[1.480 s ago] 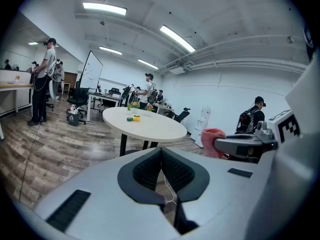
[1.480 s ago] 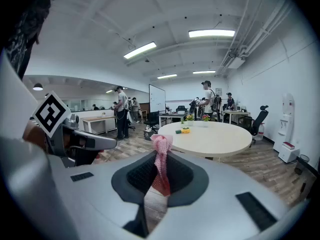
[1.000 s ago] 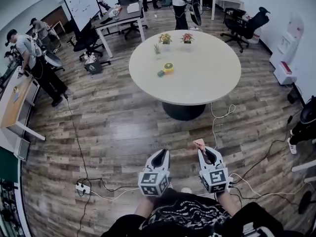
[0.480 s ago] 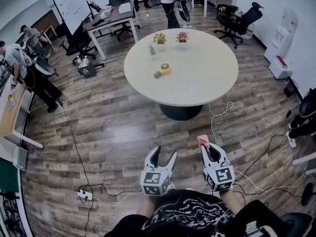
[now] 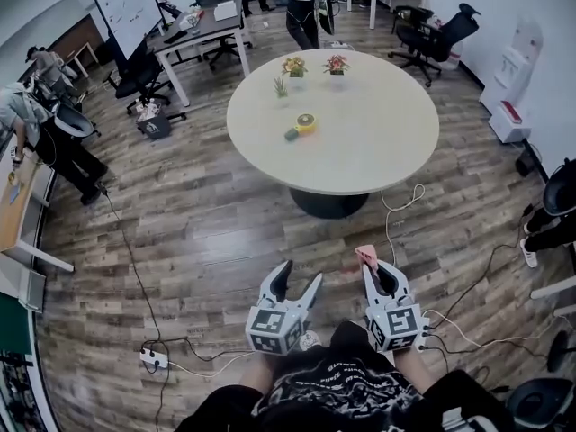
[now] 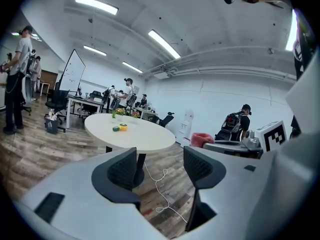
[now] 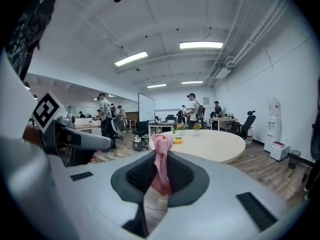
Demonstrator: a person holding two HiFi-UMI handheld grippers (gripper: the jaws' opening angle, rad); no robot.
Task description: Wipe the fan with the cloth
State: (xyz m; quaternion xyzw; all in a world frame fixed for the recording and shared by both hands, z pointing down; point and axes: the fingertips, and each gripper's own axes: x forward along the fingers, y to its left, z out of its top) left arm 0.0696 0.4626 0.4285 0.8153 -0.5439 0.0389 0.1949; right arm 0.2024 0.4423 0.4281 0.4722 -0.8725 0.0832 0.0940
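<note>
A small yellow fan (image 5: 307,122) with a green piece beside it sits on the round beige table (image 5: 378,142), far ahead of both grippers. It shows small in the left gripper view (image 6: 123,127) and the right gripper view (image 7: 178,140). My right gripper (image 5: 370,269) is shut on a pink cloth (image 5: 365,256), which hangs pinched between the pads (image 7: 161,156). My left gripper (image 5: 298,277) is held low beside it. Its jaws have just been opening and stand wide, with nothing between the pads (image 6: 123,168).
Two small flower pots (image 5: 294,66) (image 5: 337,63) stand at the table's far side. A white cable (image 5: 400,207) lies on the wood floor by the table's base, and a power strip (image 5: 150,356) at my left. Desks, office chairs (image 5: 441,30) and people fill the back.
The left gripper's jaws went from shut to wide open. Both grippers shifted a little over the floor. The right gripper kept hold of the pink cloth.
</note>
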